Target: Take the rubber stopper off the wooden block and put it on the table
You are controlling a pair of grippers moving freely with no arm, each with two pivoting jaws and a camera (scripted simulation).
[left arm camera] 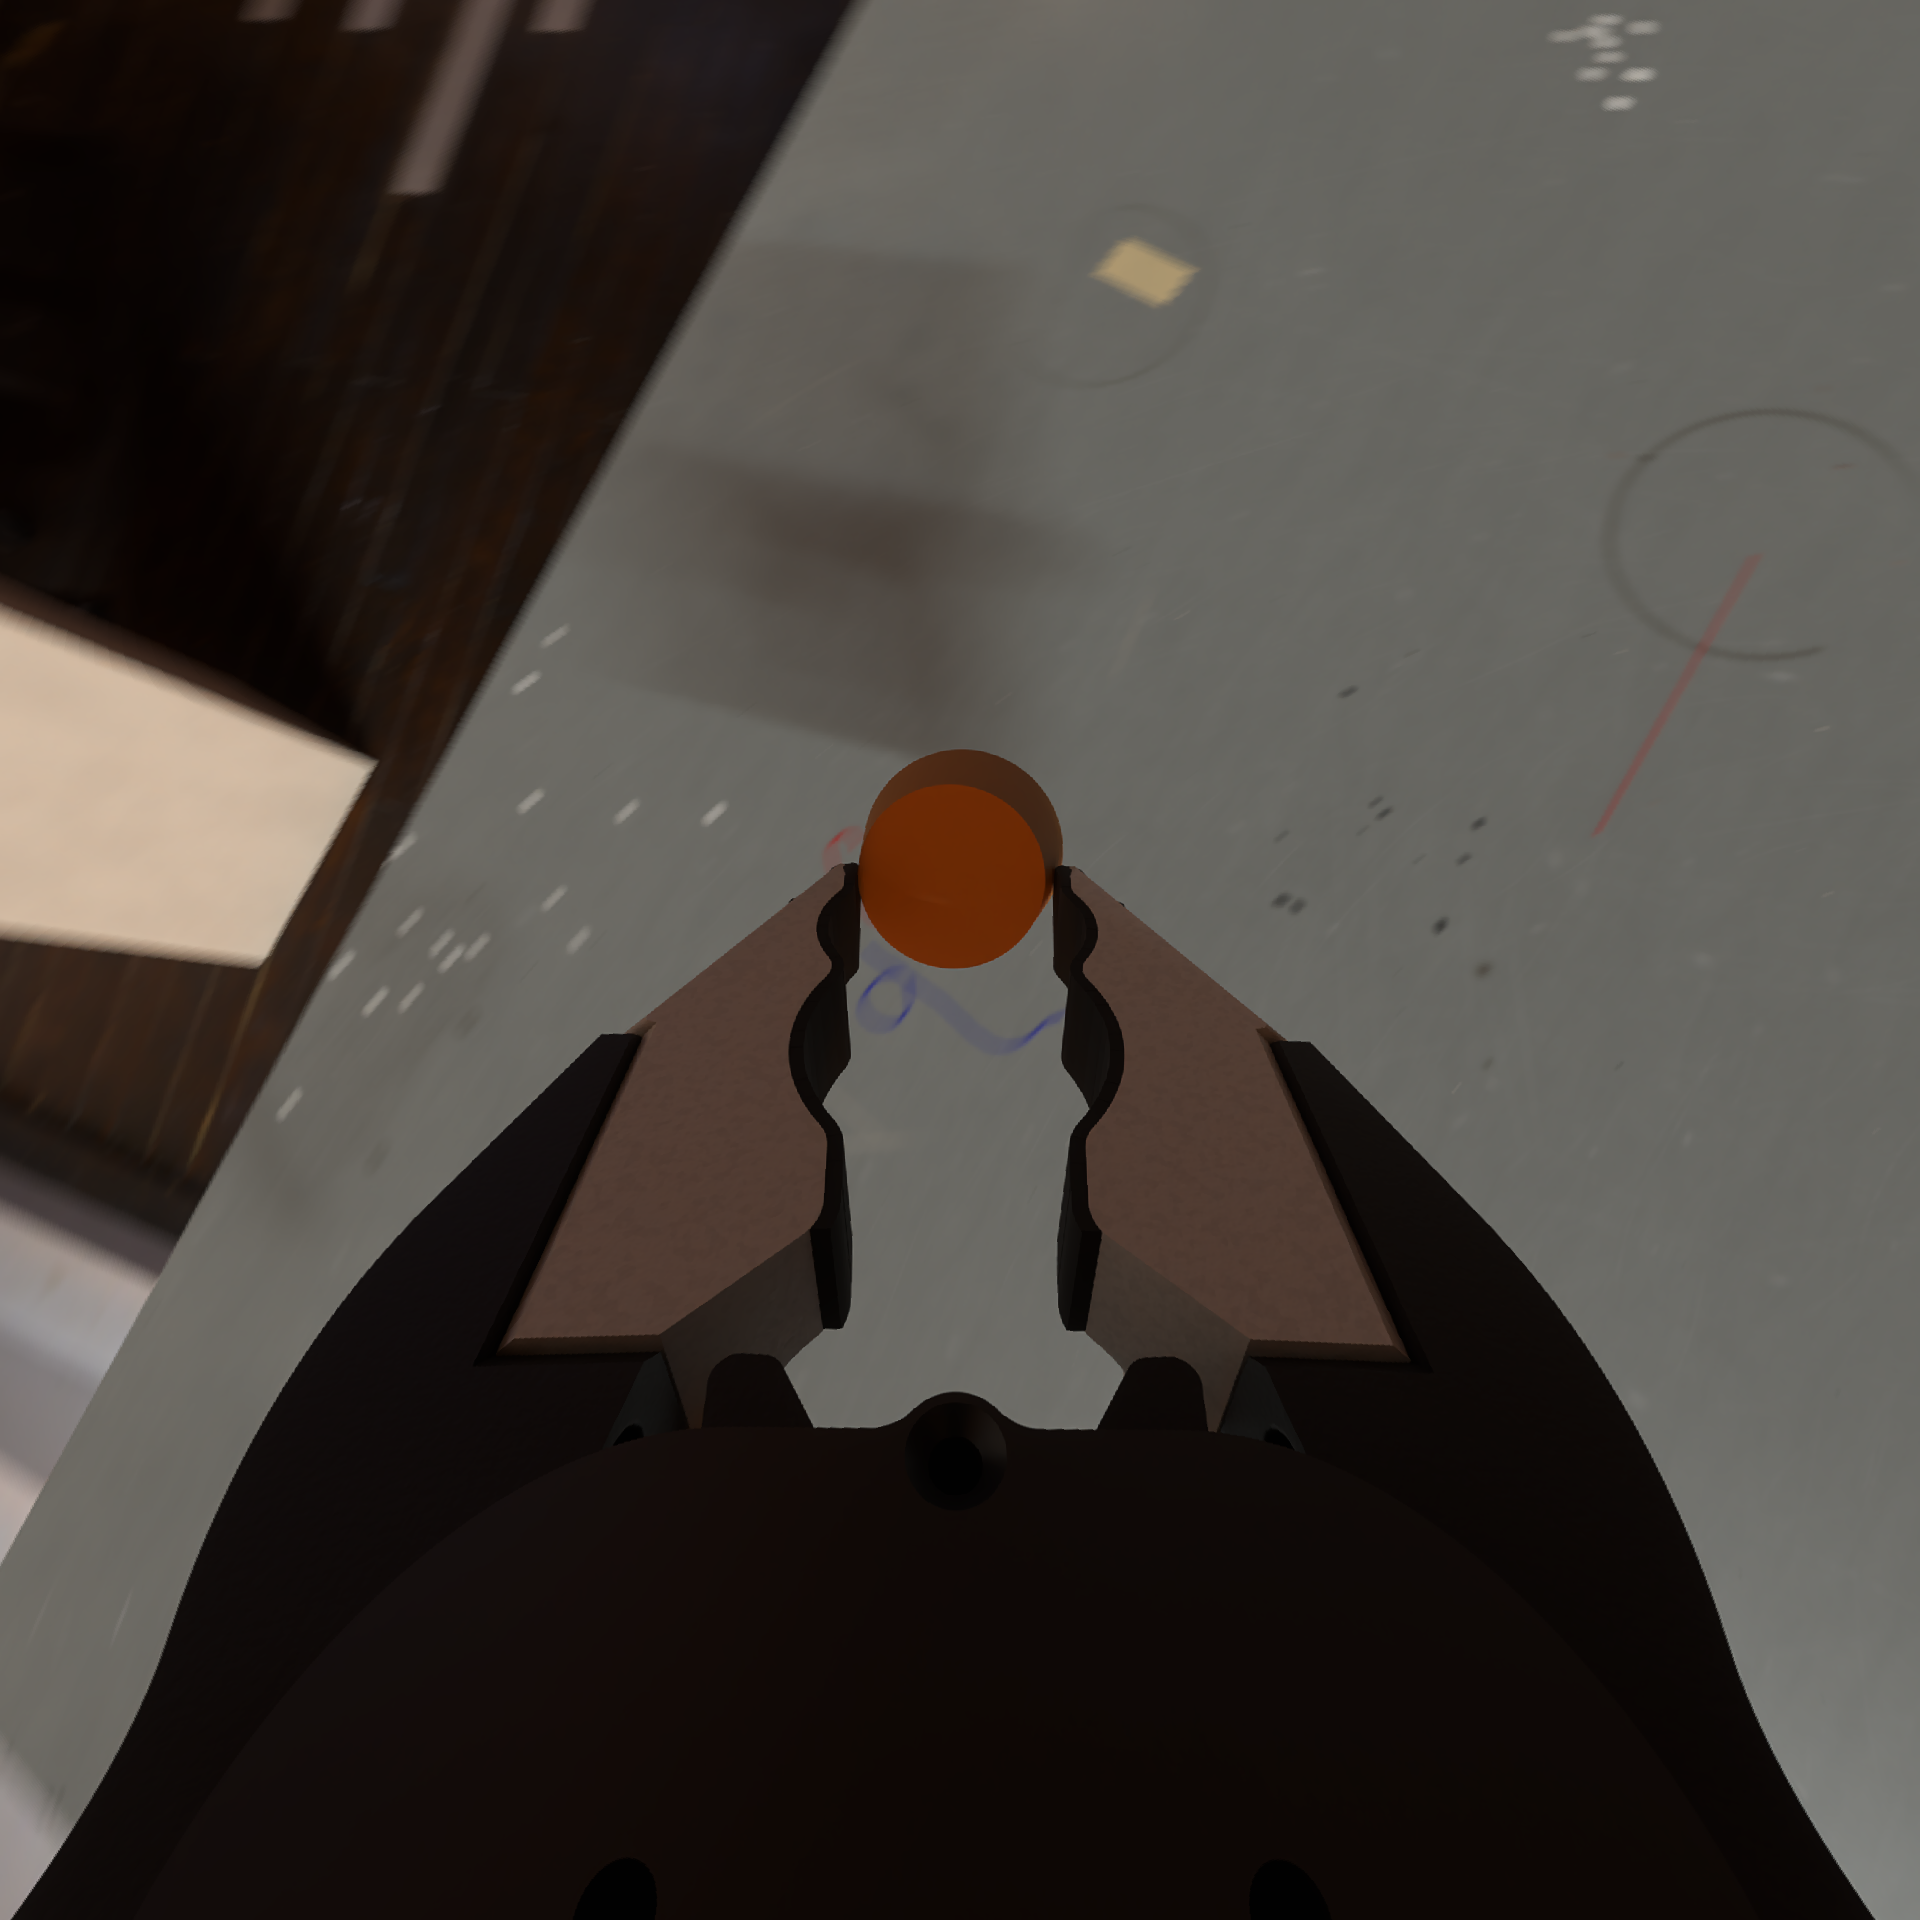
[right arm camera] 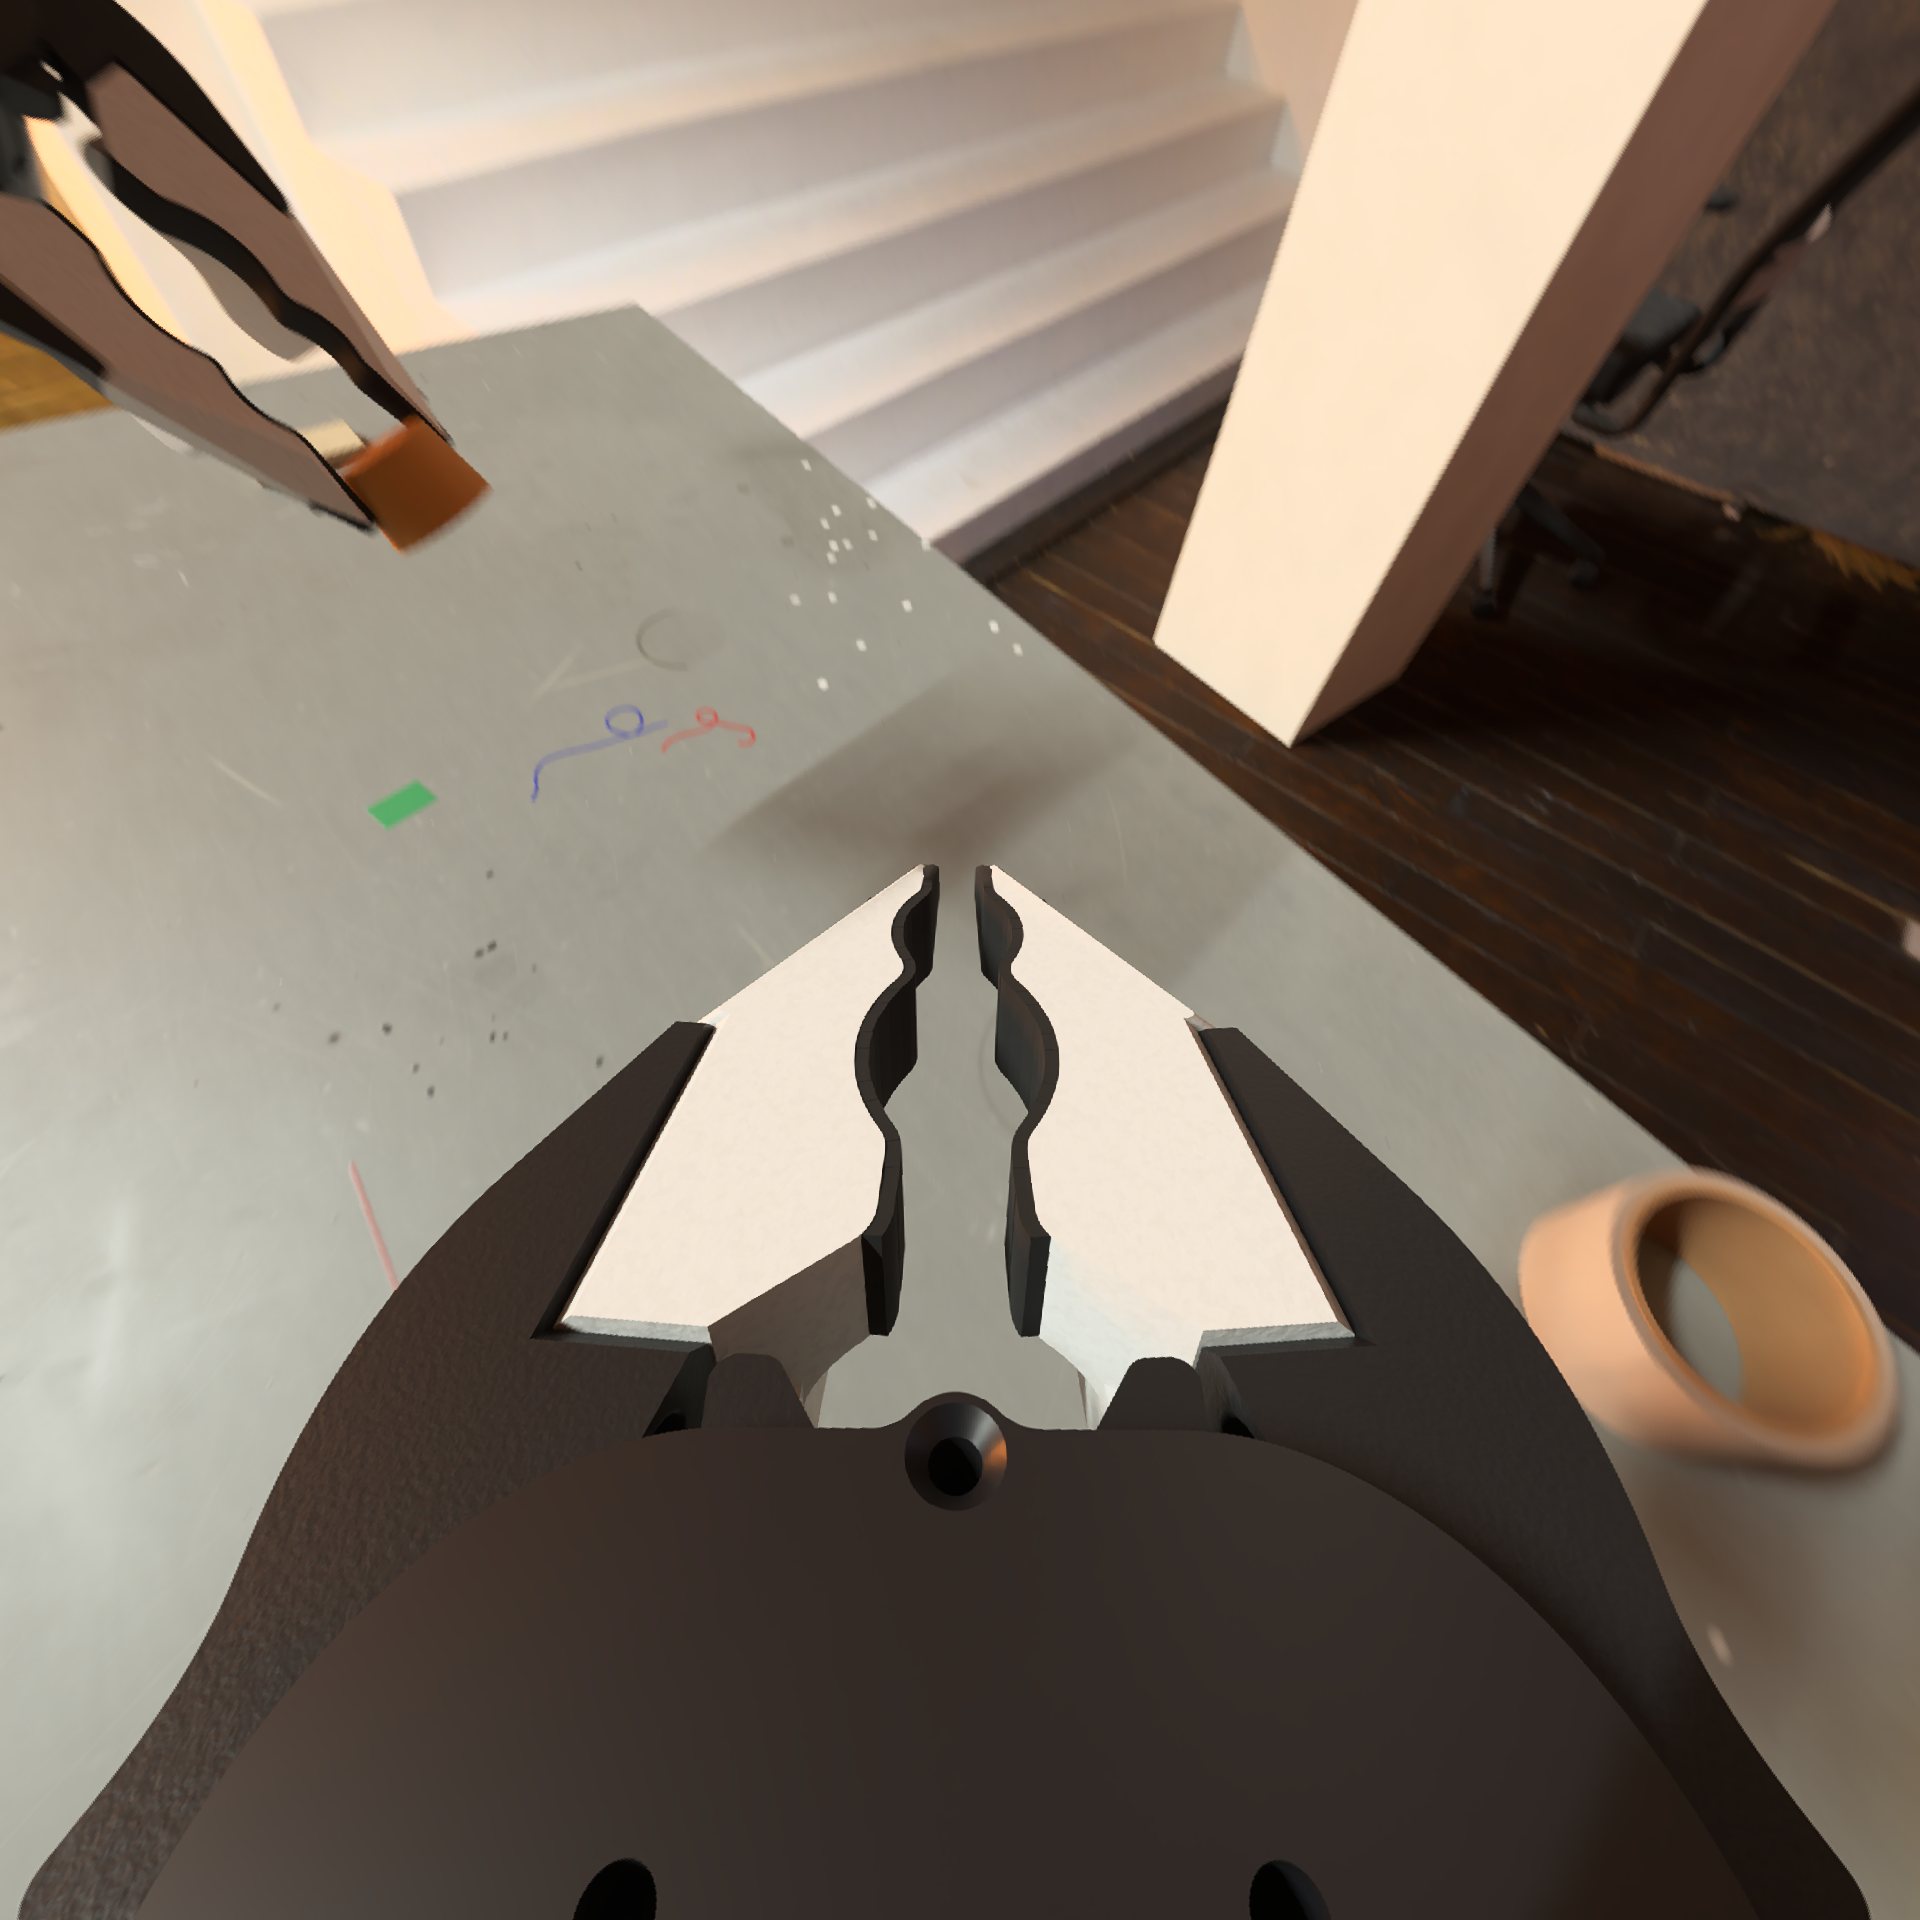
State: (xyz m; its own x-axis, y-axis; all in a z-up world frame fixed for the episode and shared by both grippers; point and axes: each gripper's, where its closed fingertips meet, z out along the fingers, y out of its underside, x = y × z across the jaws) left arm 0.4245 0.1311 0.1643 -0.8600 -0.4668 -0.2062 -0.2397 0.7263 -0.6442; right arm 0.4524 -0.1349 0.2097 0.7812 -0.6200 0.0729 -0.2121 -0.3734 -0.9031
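My left gripper (left arm camera: 956, 883) is shut on the orange rubber stopper (left arm camera: 951, 831) and holds it by the fingertips above the grey table (left arm camera: 1351, 1039). A small pale wooden block (left arm camera: 1143, 272) lies on the table farther ahead, apart from the stopper. In the right wrist view the left gripper (right arm camera: 400, 473) with the stopper (right arm camera: 426, 499) shows at the upper left, in the air. My right gripper (right arm camera: 956, 873) is shut and empty, low over the table near its right edge.
A beige ring-shaped roll (right arm camera: 1714, 1340) lies on the table at the right gripper's right side. The table edge (right arm camera: 1143, 717) drops to a dark wooden floor (right arm camera: 1558, 883). A pale column (right arm camera: 1403, 364) stands beyond it. A green patch (right arm camera: 402, 803) and pen scribbles mark the tabletop.
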